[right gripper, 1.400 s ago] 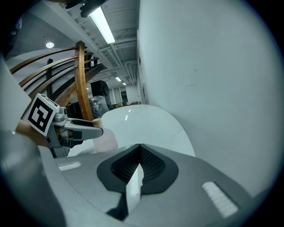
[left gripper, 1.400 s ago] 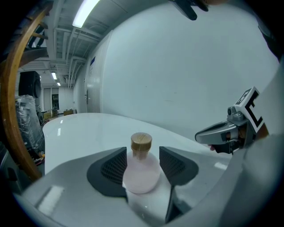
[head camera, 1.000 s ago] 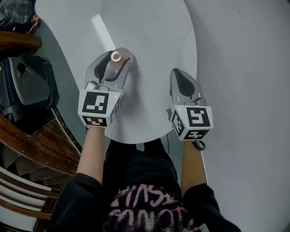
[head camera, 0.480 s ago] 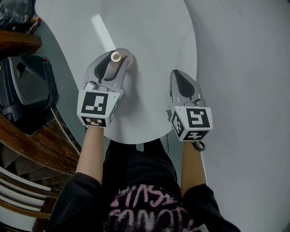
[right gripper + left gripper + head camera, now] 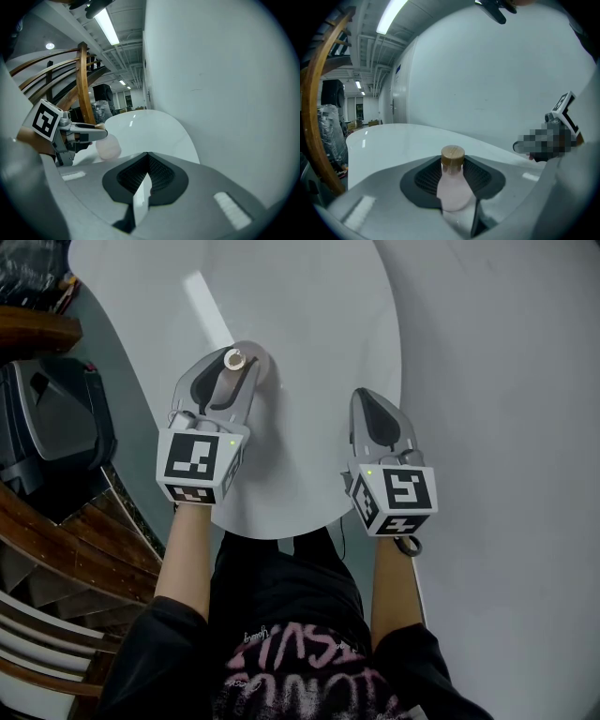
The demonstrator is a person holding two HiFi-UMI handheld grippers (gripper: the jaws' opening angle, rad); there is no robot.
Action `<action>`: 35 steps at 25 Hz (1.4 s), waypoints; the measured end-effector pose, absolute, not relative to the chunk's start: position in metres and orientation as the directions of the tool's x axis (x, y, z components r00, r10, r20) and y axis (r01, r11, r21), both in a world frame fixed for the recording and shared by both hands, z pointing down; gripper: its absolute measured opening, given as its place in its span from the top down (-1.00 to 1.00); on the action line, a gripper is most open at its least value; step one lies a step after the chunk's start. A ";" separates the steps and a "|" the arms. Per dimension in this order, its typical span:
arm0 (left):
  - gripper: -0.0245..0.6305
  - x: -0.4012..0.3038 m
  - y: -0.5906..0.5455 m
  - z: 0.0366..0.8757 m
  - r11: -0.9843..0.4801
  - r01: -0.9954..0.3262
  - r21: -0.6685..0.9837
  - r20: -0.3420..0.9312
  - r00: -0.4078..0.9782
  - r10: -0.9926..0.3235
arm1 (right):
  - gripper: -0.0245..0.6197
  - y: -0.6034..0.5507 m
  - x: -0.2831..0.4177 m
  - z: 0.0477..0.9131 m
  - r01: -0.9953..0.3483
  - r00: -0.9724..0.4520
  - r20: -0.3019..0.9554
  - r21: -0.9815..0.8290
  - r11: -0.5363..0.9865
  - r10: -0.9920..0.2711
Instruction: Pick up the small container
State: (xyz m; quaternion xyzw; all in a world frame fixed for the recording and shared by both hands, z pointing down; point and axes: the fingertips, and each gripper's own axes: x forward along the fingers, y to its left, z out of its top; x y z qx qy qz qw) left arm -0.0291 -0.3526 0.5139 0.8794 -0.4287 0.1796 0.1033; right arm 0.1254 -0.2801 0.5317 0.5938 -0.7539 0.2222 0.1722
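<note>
**A:** Where is the small container [image 5: 453, 187] seen?

**B:** It is seen upright between the jaws of the left hand-held gripper [image 5: 240, 365], over the white bench [image 5: 309, 315]. A pale pink body is shown in the left gripper view, topped by a round wood-coloured cap [image 5: 453, 156].

**A:** How is the left hand-held gripper set?

**B:** It is clamped on the small container. The body is pressed from both sides by the dark ribbed pads [image 5: 423, 180], and the cap is left standing clear above them.

**A:** Is the small container raised off the bench?

**B:** That cannot be told. In the right gripper view its rounded pink base is seen low, close to the surface, but contact cannot be judged.

**A:** And the right hand-held gripper [image 5: 364, 401]?

**B:** It is held beside the left one, well apart from the small container, with its tip pointed across the bench. Its jaws are brought together, and nothing is held between them. Only a thin slit is shown between the pads [image 5: 161, 173].

**A:** What else is shown?

**B:** A curved wooden rail [image 5: 37, 329] and a dark case [image 5: 56, 418] are seen at the left of the head view. A black shirt with pink print [image 5: 281, 652] is seen at the bottom. Both forearms are stretched out from there to the marker cubes.
</note>
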 end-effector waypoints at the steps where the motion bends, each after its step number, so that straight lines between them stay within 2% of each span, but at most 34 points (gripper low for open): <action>1: 0.48 -0.029 -0.352 0.514 -0.612 -0.790 0.028 0.403 0.569 -0.717 | 0.86 -0.280 0.126 0.531 -0.972 -0.234 0.524 -0.129 0.195 -0.819; 35: 0.48 -0.057 -0.317 0.471 -0.587 -0.809 0.006 0.349 0.552 -0.757 | 0.86 -0.260 0.112 0.491 -0.972 -0.233 0.467 -0.107 0.207 -0.853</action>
